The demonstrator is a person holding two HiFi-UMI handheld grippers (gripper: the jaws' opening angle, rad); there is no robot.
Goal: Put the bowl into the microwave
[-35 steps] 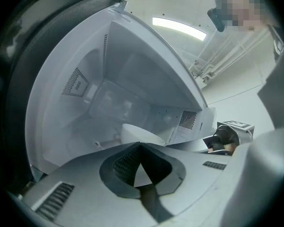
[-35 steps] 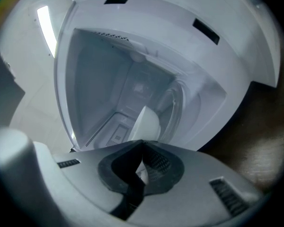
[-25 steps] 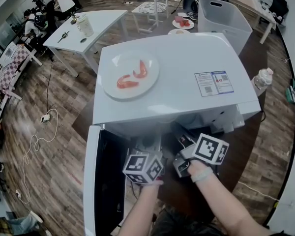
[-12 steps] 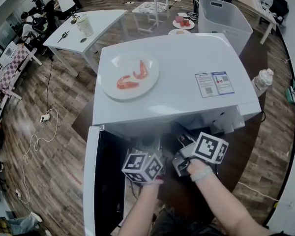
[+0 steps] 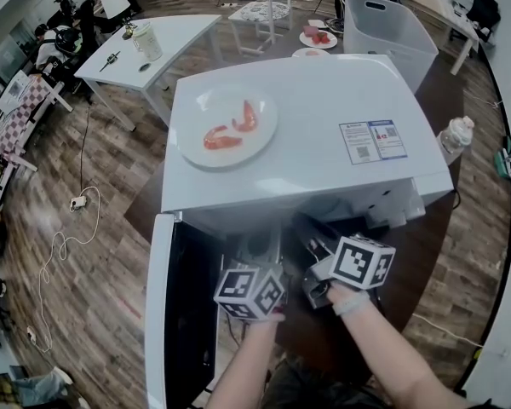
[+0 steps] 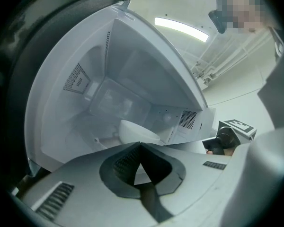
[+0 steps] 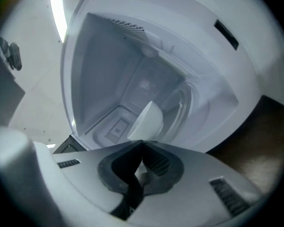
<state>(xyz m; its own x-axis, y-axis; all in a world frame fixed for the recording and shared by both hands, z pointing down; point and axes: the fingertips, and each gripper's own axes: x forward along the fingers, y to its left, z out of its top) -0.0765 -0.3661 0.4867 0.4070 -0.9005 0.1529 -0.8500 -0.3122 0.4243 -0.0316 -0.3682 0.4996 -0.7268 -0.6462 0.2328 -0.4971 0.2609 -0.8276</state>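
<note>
The white microwave (image 5: 324, 100) stands with its door (image 5: 157, 313) swung open to the left. A white bowl (image 6: 135, 130) sits inside the cavity, small and a little beyond both sets of jaw tips; its lower part is hidden behind them. In the right gripper view the bowl (image 7: 147, 119) is by the glass turntable (image 7: 184, 105). My left gripper (image 6: 140, 145) is shut, tips touching, nothing between them. My right gripper (image 7: 142, 143) is shut too and holds nothing. In the head view the left gripper (image 5: 260, 250) and right gripper (image 5: 300, 226) point into the opening side by side.
A plate (image 5: 228, 128) with red shrimp-like pieces lies on the microwave top. Behind stand a grey plastic bin (image 5: 383, 28) and a white table (image 5: 145, 45). A bottle (image 5: 456, 135) is at the right. Cables (image 5: 68, 228) trail over the wooden floor at the left.
The right gripper has rolled slightly. Both hands stay at the open microwave, and both grippers stay shut.
</note>
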